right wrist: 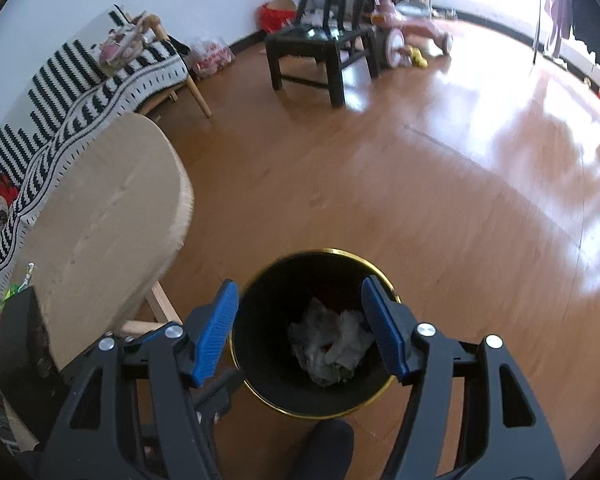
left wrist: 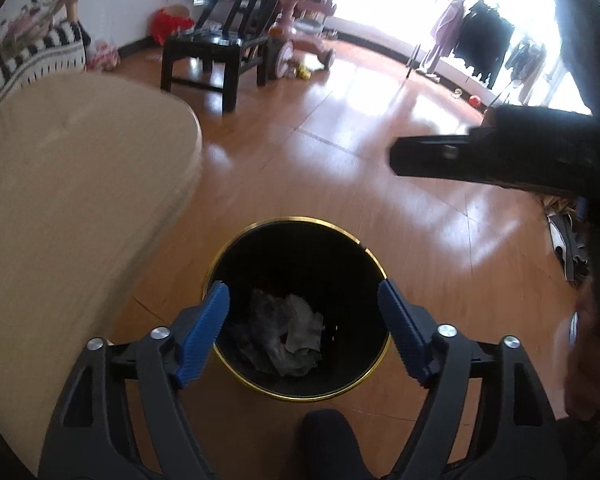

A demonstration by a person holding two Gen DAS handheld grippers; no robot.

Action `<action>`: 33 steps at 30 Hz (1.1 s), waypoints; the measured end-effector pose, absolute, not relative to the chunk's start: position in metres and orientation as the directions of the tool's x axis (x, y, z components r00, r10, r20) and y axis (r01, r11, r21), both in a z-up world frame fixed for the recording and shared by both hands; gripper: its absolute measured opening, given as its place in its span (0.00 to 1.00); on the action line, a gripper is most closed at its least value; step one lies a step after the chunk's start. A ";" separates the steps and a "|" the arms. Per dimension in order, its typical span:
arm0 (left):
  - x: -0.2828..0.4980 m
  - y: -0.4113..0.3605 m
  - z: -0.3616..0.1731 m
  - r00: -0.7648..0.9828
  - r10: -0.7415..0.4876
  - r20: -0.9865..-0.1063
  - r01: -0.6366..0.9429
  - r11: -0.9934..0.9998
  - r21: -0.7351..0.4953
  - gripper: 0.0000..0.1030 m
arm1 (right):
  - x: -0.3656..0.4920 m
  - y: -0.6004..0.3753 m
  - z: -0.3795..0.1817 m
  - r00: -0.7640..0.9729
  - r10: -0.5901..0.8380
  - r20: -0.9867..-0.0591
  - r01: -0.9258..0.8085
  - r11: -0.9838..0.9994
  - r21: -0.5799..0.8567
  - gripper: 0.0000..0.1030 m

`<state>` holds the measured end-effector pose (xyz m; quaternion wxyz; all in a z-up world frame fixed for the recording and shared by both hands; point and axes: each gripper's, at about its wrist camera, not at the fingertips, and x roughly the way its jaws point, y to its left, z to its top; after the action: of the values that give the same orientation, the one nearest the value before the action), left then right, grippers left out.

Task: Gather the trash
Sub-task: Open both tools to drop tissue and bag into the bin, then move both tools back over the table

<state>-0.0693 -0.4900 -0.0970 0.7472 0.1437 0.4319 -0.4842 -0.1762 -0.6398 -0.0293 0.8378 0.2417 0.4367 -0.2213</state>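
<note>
A black trash bin with a gold rim [left wrist: 236, 240] stands on the wooden floor; it also shows in the right wrist view [right wrist: 260, 394]. Crumpled grey-white paper [left wrist: 286, 330] lies at its bottom, also seen in the right wrist view [right wrist: 328, 344]. My left gripper [left wrist: 304, 332] is open and empty above the bin's mouth. My right gripper [right wrist: 300, 332] is open and empty above the same bin. Part of the right gripper's black body [left wrist: 460, 160] shows at the right of the left wrist view.
A round pale wooden table [left wrist: 72, 184] stands left of the bin, also in the right wrist view [right wrist: 100, 216]. A black chair [right wrist: 320, 48], a pink ride-on toy [right wrist: 404, 28] and a striped sofa [right wrist: 80, 92] stand further back. A dark foot [right wrist: 324, 448] is below the bin.
</note>
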 end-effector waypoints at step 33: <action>0.071 0.004 -0.001 0.664 -0.330 -0.671 0.358 0.928 -0.102 0.89 | 0.058 -0.284 0.012 0.609 0.160 -0.777 0.039 0.972 0.230 0.81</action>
<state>0.0709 0.0039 -0.0006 0.9119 0.0195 0.3641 -0.1887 0.0581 -0.2837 0.0119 0.8899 0.1126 0.4407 0.0339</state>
